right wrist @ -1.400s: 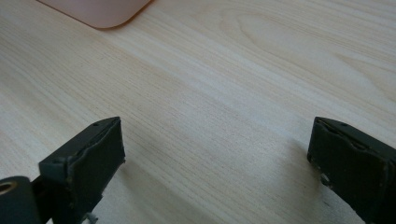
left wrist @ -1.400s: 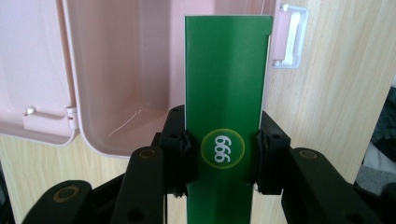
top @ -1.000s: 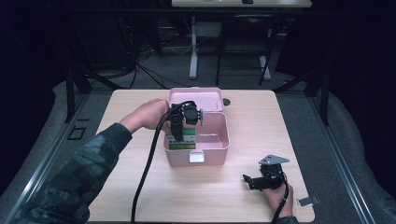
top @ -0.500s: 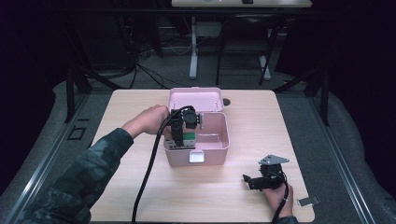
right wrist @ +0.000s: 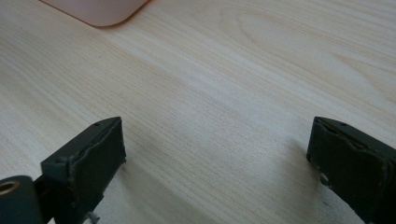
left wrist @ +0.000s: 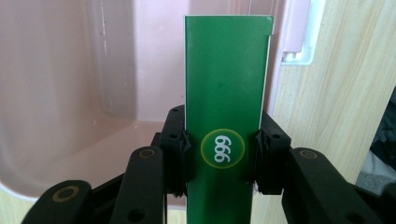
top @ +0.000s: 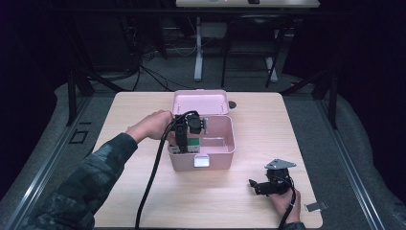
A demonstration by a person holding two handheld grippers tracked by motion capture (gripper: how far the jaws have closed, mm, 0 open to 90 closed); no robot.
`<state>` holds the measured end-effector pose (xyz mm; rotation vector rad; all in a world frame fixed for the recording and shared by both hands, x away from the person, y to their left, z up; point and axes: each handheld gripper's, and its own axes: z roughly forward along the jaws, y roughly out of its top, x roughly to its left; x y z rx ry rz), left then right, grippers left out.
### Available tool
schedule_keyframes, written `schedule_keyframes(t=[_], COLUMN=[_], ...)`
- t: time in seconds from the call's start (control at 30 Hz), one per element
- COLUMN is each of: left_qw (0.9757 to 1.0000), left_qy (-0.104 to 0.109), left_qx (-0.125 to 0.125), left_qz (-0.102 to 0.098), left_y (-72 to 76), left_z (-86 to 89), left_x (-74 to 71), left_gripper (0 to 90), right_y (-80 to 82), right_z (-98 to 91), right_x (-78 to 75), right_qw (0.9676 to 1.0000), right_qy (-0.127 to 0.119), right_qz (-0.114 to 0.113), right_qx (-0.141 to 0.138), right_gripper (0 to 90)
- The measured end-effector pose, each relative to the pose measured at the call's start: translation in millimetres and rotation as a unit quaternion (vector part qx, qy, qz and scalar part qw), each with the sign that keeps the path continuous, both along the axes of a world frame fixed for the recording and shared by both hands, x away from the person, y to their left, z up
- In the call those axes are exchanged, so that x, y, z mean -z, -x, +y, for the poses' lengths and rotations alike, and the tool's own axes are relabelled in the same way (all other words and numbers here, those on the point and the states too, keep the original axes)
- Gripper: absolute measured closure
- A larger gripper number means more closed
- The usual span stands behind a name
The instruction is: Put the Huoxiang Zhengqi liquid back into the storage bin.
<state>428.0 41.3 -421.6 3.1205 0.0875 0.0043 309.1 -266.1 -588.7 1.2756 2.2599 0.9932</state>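
Note:
A pink box (top: 225, 143) with its lid raised stands in the middle of the wooden table (top: 143, 110). My left gripper (top: 187, 143) points down over the box's front left corner, shut on a green carton (left wrist: 226, 84) marked 999. In the left gripper view both pads press the carton's long sides, and the carton reaches down into the pink box (left wrist: 70, 102). The green carton (top: 192, 142) shows just above the box's front wall in the high view. My right gripper (top: 256, 186) rests low near the table's front right, open with nothing between its fingers (right wrist: 93, 158).
A small dark round thing (top: 232, 104) lies on the table behind the box's lid. A small grey piece (top: 316, 206) lies at the table's front right corner. The pink box's rounded corner (right wrist: 100, 11) shows at the top of the right gripper view. Cables trail from both grippers.
The left gripper with the green carton has shifted only slightly over the box. The right gripper has not moved.

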Motion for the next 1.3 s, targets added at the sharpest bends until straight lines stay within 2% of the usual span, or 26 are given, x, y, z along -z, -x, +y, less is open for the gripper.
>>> schedule_keyframes(t=[0.33,0.37,0.53,0.93,1.17,1.3], left_qw=[1.0000,0.9999,0.9999,0.9999,0.9997,0.9995], left_qy=[-0.007,-0.011,-0.013,0.001,-0.006,0.005], left_qx=[0.004,0.004,-0.001,-0.012,-0.025,-0.030], left_qz=[0.004,-0.001,0.009,0.006,0.004,0.002], left_y=[-0.6,-0.4,-1.1,-3.9,-5.0,-5.7], left_z=[-0.6,-0.9,-0.4,1.2,5.0,7.2], left_x=[3.8,4.0,7.5,6.5,4.4,0.9], left_gripper=[62.9,62.8,62.2,60.4,48.5,42.2], right_y=[0.0,0.0,0.1,0.1,0.1,0.1], right_z=[-0.1,-0.1,-0.1,0.1,0.2,0.1], right_x=[0.0,0.0,-0.2,-0.2,-0.2,-0.2], right_qw=[1.0000,1.0000,1.0000,1.0000,1.0000,1.0000], right_qy=[0.000,0.000,0.001,0.002,0.002,0.002], right_qz=[0.000,0.000,0.001,0.001,0.001,0.001], right_qx=[0.000,0.000,0.000,0.000,0.000,0.000], right_gripper=[3.6,3.6,3.6,3.6,3.6,3.6])
